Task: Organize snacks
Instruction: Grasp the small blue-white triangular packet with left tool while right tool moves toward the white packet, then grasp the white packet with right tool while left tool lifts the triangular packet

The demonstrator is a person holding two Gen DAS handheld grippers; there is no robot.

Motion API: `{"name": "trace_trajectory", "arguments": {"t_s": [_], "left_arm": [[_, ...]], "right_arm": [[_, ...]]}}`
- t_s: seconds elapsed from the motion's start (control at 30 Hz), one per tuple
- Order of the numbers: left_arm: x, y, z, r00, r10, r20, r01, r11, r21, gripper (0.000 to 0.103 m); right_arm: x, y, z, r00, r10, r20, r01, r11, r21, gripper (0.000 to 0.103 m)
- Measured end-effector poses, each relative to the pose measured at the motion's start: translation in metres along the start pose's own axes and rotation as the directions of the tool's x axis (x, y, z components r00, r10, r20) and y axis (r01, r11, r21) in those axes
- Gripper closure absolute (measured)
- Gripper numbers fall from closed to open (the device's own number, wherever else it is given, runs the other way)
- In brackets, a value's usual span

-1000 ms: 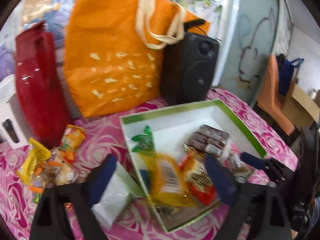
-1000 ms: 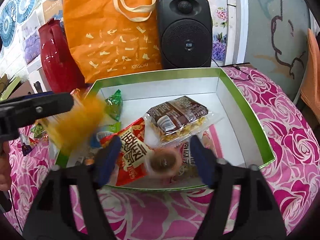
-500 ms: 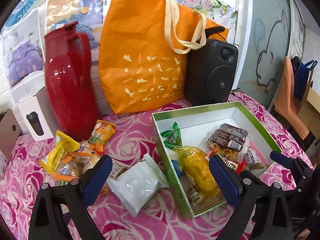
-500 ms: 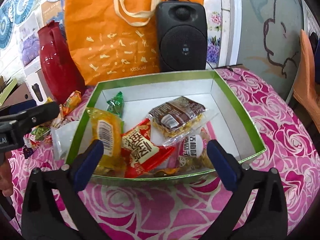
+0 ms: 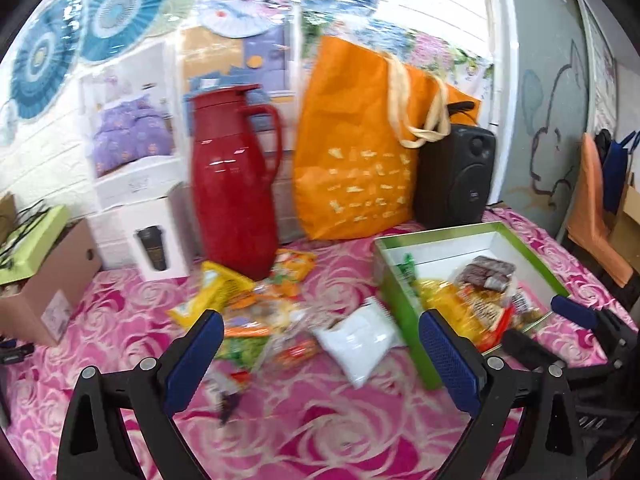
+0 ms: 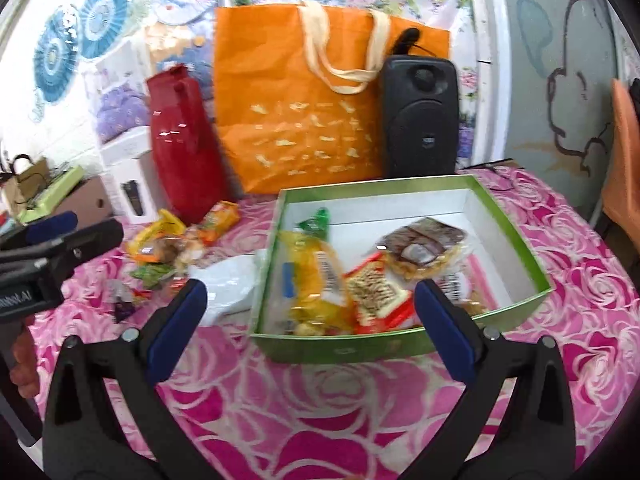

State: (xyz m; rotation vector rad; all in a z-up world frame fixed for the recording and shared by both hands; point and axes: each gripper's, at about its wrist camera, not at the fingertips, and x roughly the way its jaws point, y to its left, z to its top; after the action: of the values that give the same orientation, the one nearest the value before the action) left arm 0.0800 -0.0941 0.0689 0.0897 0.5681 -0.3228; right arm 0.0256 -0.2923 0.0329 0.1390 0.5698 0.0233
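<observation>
A green box (image 6: 376, 188) with a white inside holds a yellow packet (image 6: 316, 276), a red packet (image 6: 376, 296), a brown packet (image 6: 424, 244) and a small green one (image 6: 316, 220). My right gripper (image 6: 310, 300) hangs open in front of the box's near wall, with nothing between its pads. My left gripper (image 5: 320, 344) is open too, above loose snacks left of the box (image 5: 436, 236): a white packet (image 5: 360, 340), a yellow packet (image 5: 212, 292) and orange packets (image 5: 288, 268). The view is blurred.
Along the back of the pink rose tablecloth stand a red jug (image 5: 232, 188), an orange tote bag (image 5: 360, 160) and a black speaker (image 5: 452, 180). A white carton (image 5: 156, 240) and a cardboard box (image 5: 44, 280) sit at the left. A hand (image 6: 20, 360) grips the left tool.
The yellow packet left my left gripper and now lies in the box. The left gripper swung left over the loose pile. The right gripper's jaws widened, and it drew back from the box.
</observation>
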Motion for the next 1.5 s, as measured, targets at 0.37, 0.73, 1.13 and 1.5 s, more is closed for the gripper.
{"name": "trace_trajectory", "arguments": {"t_s": [0.37, 0.73, 1.13, 1.5], "left_arm": [[-0.013, 0.102, -0.068, 0.99, 0.101, -0.101, -0.112, 0.987, -0.117, 0.002], [-0.001, 0.119, -0.076, 0.99, 0.073, -0.119, -0.088, 0.988, -0.124, 0.002], [0.052, 0.108, -0.066, 0.984, -0.014, -0.176, -0.006, 0.993, -0.116, 0.028], [0.1, 0.101, -0.076, 0.961, -0.053, -0.27, 0.017, 0.991, -0.134, 0.07]], "right_arm": [[0.062, 0.088, -0.01, 0.967, 0.132, -0.218, -0.166, 0.976, -0.144, 0.0], [0.137, 0.127, -0.023, 0.957, -0.208, -0.203, 0.112, 0.909, -0.402, 0.015], [0.107, 0.104, -0.023, 0.965, -0.017, -0.262, -0.054, 0.964, -0.26, 0.101], [0.094, 0.09, -0.033, 0.957, -0.056, -0.284, -0.021, 0.965, -0.261, 0.03]]}}
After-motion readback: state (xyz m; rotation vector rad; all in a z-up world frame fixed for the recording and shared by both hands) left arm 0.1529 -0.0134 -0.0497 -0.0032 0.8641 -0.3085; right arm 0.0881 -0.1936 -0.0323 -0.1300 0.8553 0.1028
